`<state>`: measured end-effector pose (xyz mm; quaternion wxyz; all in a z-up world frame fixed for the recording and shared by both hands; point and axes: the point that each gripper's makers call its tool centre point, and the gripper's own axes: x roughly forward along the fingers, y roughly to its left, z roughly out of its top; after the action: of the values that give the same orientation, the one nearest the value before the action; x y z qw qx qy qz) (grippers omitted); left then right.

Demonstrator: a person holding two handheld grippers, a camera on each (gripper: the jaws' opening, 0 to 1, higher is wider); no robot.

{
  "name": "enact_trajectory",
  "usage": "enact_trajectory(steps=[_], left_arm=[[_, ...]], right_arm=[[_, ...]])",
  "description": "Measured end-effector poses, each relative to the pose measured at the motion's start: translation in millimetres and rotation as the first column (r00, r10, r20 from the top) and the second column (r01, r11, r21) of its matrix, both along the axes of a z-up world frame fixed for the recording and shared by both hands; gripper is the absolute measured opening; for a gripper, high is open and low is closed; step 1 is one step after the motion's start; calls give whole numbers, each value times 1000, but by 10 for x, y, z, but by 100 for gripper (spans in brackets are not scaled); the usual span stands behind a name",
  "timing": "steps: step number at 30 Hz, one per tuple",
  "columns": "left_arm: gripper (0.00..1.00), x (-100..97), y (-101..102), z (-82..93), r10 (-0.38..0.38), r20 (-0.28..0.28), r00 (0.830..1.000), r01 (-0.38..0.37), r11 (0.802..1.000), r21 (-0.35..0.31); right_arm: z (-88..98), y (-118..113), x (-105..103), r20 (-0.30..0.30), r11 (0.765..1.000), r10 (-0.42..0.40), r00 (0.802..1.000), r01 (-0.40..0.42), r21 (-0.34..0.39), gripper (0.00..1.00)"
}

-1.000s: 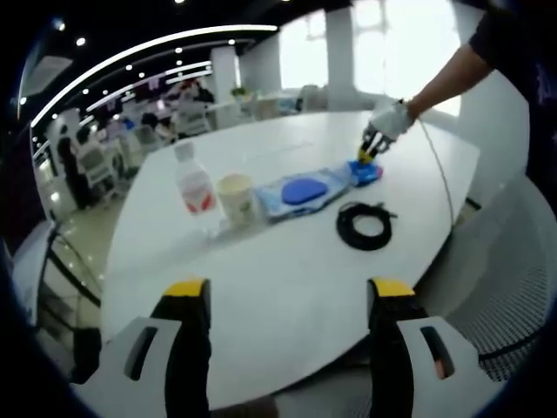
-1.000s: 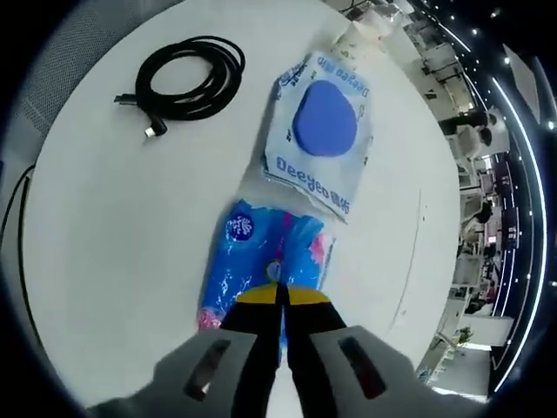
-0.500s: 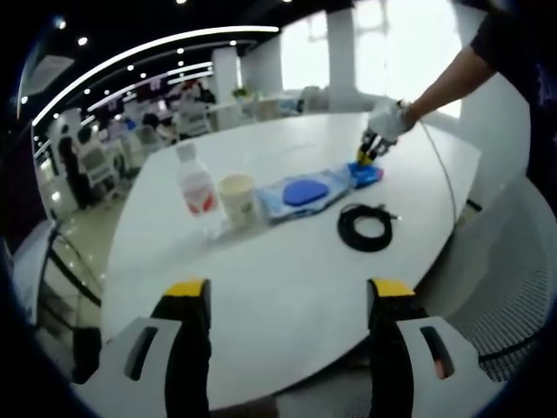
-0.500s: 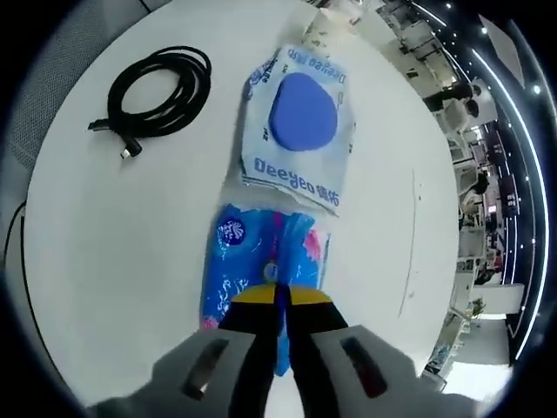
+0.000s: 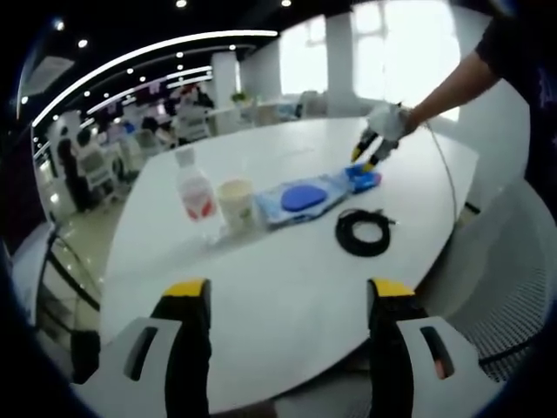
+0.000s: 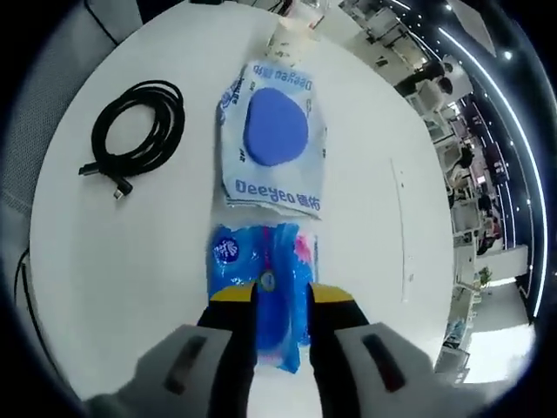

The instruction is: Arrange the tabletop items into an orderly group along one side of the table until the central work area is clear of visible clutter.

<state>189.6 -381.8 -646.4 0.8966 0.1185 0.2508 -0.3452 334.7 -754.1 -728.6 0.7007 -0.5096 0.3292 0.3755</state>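
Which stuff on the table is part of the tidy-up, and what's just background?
Part of the job:
water bottle
paper cup
wipes pack
blue tissue packet
coiled black cable
right gripper, open over the tissue packet
left gripper, open

Just background:
white table
mesh chair
room furniture beyond

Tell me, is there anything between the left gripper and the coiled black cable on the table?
Nothing visible stands in the way. In the left gripper view, only bare white table lies between the left gripper and the coiled black cable. The paper cup, water bottle and wet wipes pack sit beyond and to the side.
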Motion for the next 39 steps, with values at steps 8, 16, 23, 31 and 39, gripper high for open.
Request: enact_trajectory(steps=[8,16,23,31,39], left_arm=[[72,-16,-59,69,-21,24,1000,21,999,-26],[74,-31,-114,113,-47,45,998,49,998,-45],[78,-28,-138,152,-53,64,997,57,997,-60],[83,-15,-154,191,-52,85,995,58,995,-76],[86,-9,-154,188,-56,90,994,63,995,-81]], right_arm=[[239,134,-151,27,967,-196,980,189,172,38],[319,252,-373,-15,867,-387,922,369,334,49],[264,383,-605,-73,773,-489,869,470,426,58],[163,611,-867,-165,663,-559,813,557,499,63],[27,771,-1064,-249,568,-604,758,627,532,62]])
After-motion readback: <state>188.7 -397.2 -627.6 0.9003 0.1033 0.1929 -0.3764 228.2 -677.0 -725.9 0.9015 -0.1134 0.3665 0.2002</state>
